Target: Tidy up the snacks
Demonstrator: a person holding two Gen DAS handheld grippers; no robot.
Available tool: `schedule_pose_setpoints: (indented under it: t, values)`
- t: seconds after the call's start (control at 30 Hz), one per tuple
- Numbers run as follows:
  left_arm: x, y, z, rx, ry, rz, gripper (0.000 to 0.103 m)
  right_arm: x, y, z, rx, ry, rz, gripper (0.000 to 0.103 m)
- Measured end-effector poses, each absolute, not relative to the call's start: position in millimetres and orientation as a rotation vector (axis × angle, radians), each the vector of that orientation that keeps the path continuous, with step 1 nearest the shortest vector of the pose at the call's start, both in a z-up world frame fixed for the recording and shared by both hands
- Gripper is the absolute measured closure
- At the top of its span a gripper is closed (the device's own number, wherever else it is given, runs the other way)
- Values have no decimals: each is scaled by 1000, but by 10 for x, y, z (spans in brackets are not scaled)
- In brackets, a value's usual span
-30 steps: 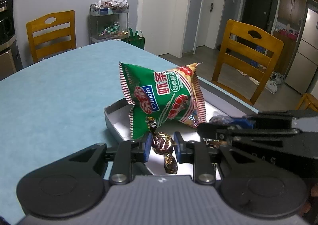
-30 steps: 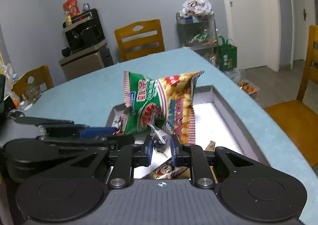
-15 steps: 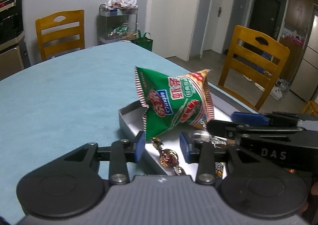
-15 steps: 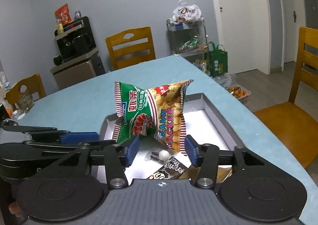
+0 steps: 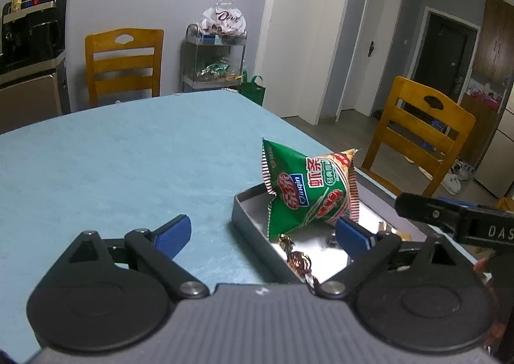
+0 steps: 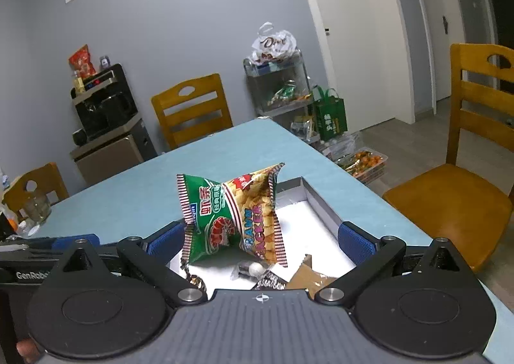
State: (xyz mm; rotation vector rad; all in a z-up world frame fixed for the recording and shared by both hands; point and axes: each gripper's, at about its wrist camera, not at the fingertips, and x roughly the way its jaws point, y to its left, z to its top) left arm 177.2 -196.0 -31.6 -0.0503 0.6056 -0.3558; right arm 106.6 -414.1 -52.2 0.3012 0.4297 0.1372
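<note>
A grey tray (image 5: 249,216) (image 6: 321,203) with a white floor sits on the blue table. A green and orange prawn cracker bag (image 5: 305,193) (image 6: 234,219) stands upright in it. A brown foil candy (image 5: 298,262) lies in the tray's near corner, and a small clear-wrapped candy (image 6: 250,269) and dark wrappers (image 6: 273,282) lie in front of the bag. My left gripper (image 5: 263,237) is open and empty above the tray's near left edge. My right gripper (image 6: 260,241) is open and empty, its fingers either side of the bag.
The blue table (image 5: 128,164) spreads left of the tray. Wooden chairs (image 5: 123,65) (image 6: 475,151) stand around it. A glass shelf cart (image 6: 282,87) with snack bags is at the back. A glass (image 6: 35,206) stands at the table's far left.
Both grippers opened wide and let go of their candies, which now lie in the tray. Both grippers pulled back and up from the tray.
</note>
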Motion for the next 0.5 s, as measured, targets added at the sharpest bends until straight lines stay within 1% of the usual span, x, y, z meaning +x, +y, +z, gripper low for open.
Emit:
schedule_pose_setpoints:
  t: [0.1, 0.33, 0.5]
  values:
    - [1607, -1875, -318, -17, 600, -378, 4, 905, -4130, -494, 277, 419, 118, 0]
    - [1090, -1717, -469, 174, 573, -387, 4, 355, -4011, -521, 186, 376, 18, 0]
    - [802, -1664, -632, 186, 593, -455, 3, -110, -3846, -621, 175, 361, -42, 0]
